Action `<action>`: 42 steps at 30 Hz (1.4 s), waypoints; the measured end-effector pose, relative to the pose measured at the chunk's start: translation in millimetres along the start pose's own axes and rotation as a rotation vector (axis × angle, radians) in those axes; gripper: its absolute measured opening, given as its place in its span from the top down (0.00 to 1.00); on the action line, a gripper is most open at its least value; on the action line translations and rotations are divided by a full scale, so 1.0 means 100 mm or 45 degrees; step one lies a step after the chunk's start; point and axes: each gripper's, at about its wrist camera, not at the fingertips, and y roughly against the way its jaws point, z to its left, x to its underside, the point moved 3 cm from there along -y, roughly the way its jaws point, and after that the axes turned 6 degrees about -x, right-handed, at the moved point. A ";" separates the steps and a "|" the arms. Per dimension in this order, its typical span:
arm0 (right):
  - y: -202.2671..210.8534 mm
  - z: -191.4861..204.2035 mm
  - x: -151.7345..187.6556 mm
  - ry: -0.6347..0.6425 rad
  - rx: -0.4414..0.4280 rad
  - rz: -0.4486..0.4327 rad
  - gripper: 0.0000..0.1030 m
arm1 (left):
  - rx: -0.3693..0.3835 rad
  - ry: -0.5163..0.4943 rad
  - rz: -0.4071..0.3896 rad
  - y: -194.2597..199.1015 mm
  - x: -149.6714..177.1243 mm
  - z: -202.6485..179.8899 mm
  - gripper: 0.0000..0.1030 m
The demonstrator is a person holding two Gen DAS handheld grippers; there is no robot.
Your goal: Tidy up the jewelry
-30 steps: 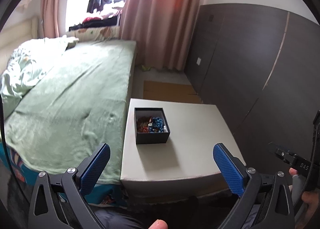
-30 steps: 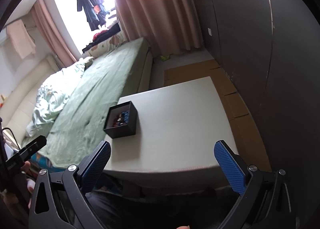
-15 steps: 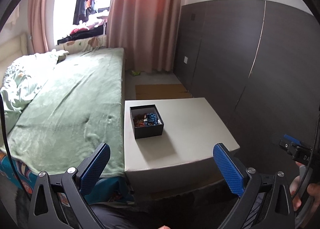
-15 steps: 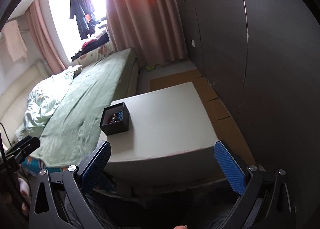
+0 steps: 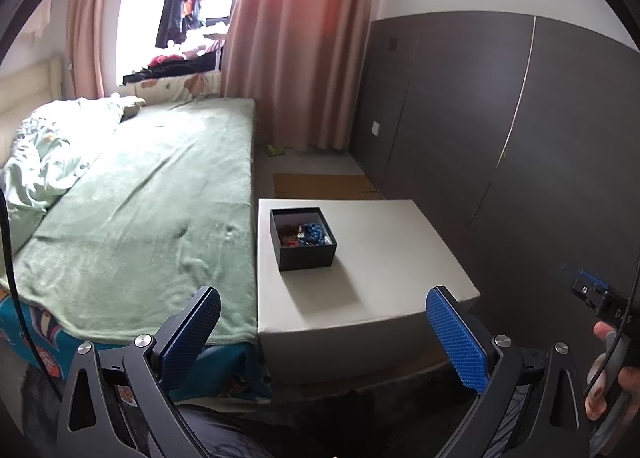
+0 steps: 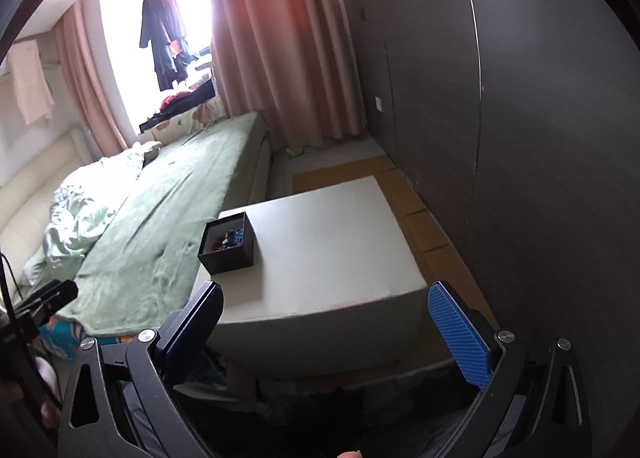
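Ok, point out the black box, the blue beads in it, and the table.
black box (image 5: pixel 306 258), left wrist view, on its front wall.
blue beads (image 5: pixel 313 233), left wrist view, on the middle of the heap.
table (image 6: pixel 332 242), right wrist view, on its bare top.

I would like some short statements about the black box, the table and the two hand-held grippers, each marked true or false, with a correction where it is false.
1. The black box stands on the white table. True.
2. The box is closed with a lid. False: it is open, and beads, some blue, lie inside.
3. The left hand-held gripper is open and holds nothing. True.
4. The right hand-held gripper is shut on the box. False: it is open, apart from the box.
5. The box sits on the table's side nearer the green bed. True.
6. The curtains are blue. False: they are pink.
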 end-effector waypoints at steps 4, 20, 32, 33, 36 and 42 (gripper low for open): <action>-0.05 0.03 0.00 -0.021 -0.034 0.015 0.00 | 0.005 -0.003 0.033 -0.01 -0.02 0.01 0.01; -0.09 -0.01 0.04 -0.067 -0.010 0.014 0.00 | 0.024 0.021 0.001 0.13 -0.11 0.00 0.01; -0.12 -0.06 0.00 -0.081 -0.015 0.019 0.00 | 0.017 0.044 0.001 0.10 -0.13 0.03 0.01; -0.11 -0.05 0.00 -0.076 -0.017 0.015 0.00 | 0.016 0.039 -0.004 0.10 -0.13 0.02 0.01; -0.10 -0.05 0.01 -0.067 -0.010 0.012 0.00 | 0.011 0.026 -0.012 0.11 -0.14 0.00 0.01; -0.11 -0.05 0.07 -0.055 -0.009 0.030 0.00 | 0.014 0.044 -0.006 0.13 -0.08 0.01 0.01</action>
